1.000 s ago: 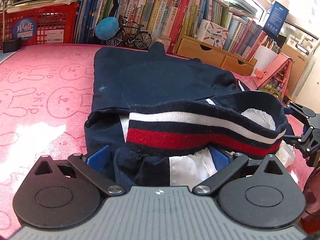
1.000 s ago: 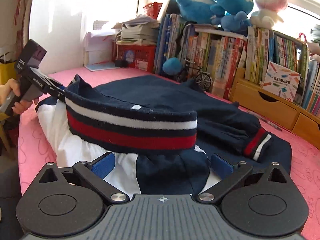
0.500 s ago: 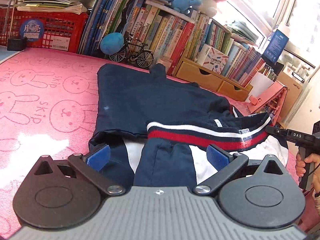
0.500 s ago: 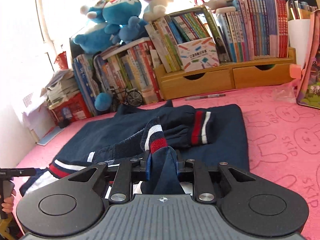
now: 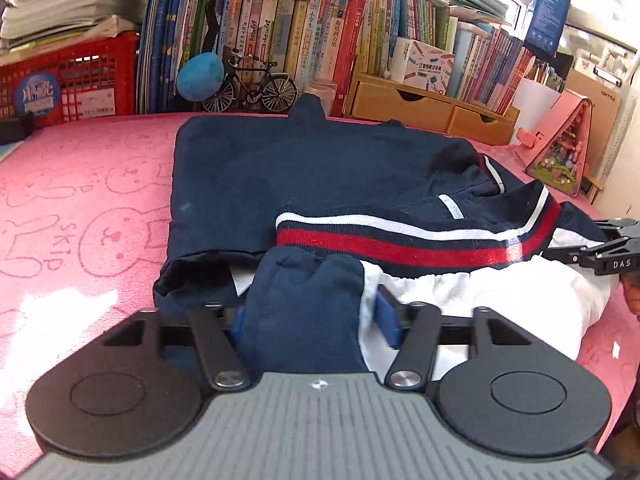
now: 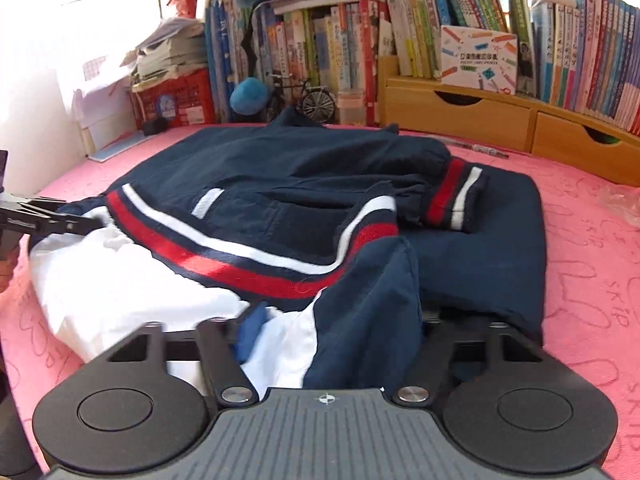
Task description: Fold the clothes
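Two grippers share one garment: a navy jacket [image 5: 320, 168] with a white lining, spread on the pink rabbit-print cloth [image 5: 80, 208] in front of the bookshelf [image 5: 320, 40].

On the left, the left gripper [image 5: 308, 320] has a thick wad of navy fabric between its blue pads; the fingers are drawn in around it, so it is clenched on the jacket's near left corner. Beyond it the jacket's body lies flat and smooth, its far edge almost reaching the toy bicycle [image 5: 250, 84].

Across the middle runs the ribbed hem [image 5: 400, 242], banded white and red, raised and rolled back so the white lining [image 5: 480, 296] shows under it.

On the right, the right gripper [image 6: 328, 332] has white lining and navy shell bunched between its fingers, and it too is closed on the jacket, at the near right corner. Past it a striped cuff [image 6: 452, 196] rests on the jacket's body, its sleeve folded in across it.

The cloth looks soft and light, with no stiffness of its own: it sags wherever it is not held, and the smooth-looking lining would likely slide against the shell. The ribbed band is the firmest part, so I judge the two hem corners the best hold, both layers pinched together and kept level so the fold falls straight.
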The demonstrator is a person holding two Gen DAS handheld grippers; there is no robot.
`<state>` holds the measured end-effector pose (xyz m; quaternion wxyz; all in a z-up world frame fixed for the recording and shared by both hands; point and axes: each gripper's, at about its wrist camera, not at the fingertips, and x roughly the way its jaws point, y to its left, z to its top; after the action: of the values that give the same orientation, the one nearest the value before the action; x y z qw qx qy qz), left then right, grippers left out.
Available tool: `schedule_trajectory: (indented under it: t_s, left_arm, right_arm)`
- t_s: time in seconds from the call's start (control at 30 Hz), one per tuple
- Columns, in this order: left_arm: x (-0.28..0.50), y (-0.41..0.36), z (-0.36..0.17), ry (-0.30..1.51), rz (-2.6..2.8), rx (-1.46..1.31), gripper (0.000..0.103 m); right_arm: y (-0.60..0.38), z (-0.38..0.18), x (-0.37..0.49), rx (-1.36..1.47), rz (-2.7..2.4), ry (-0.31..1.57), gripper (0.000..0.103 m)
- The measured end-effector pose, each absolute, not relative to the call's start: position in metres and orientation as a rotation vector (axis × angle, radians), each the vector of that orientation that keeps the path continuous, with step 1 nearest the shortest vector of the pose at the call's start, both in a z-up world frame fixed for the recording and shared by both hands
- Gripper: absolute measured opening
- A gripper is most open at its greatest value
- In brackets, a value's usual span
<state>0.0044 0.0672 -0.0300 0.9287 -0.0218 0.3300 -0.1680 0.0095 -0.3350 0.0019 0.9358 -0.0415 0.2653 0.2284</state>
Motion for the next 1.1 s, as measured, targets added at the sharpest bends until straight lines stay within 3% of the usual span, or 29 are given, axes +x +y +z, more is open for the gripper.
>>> schedule_trajectory:
  t_s: [0.1, 0.17, 0.33, 0.43, 0.47, 0.67, 0.83, 0.93, 1.0, 1.1]
  left_arm:
    - [-0.019, 0.061, -0.016, 0.600, -0.328, -0.013, 0.018]
    - [-0.028, 0.062, 0.009, 0.531, -0.343, -0.021, 0.017]
    - [0.009, 0.057, 0.072, 0.321, -0.312, 0.035, 0.018]
    - [0.059, 0.053, 0.089, 0.274, -0.262, 0.052, 0.027]
    - [0.078, 0.051, 0.092, 0.271, -0.244, 0.055, 0.035]
    - [0.169, 0.044, 0.027, 0.495, -0.153, 0.115, 0.036]
    - [0.181, 0.044, -0.022, 0.583, -0.137, 0.165, 0.037]
    - [0.183, 0.058, -0.038, 0.610, -0.155, 0.093, 0.046]
    - [0.185, 0.069, -0.039, 0.631, -0.166, 0.027, 0.052]
    - [0.188, 0.080, -0.040, 0.653, -0.169, -0.053, 0.060]
  right_arm:
    - [-0.332, 0.016, -0.004, -0.077, 0.475, 0.489, 0.016]
    - [-0.330, 0.026, -0.012, -0.072, 0.480, 0.453, 0.013]
    - [-0.336, 0.074, 0.001, -0.016, 0.439, 0.302, 0.013]
    - [-0.336, 0.092, 0.044, 0.024, 0.383, 0.249, 0.013]
    - [-0.335, 0.094, 0.060, 0.026, 0.362, 0.240, 0.013]
    - [-0.309, 0.034, 0.159, -0.013, 0.259, 0.430, 0.014]
    - [-0.302, -0.021, 0.192, -0.031, 0.231, 0.555, 0.014]
    - [-0.308, -0.038, 0.199, 0.002, 0.238, 0.586, 0.020]
    - [-0.312, -0.049, 0.203, 0.030, 0.229, 0.603, 0.033]
    - [-0.318, -0.054, 0.213, 0.083, 0.238, 0.633, 0.044]
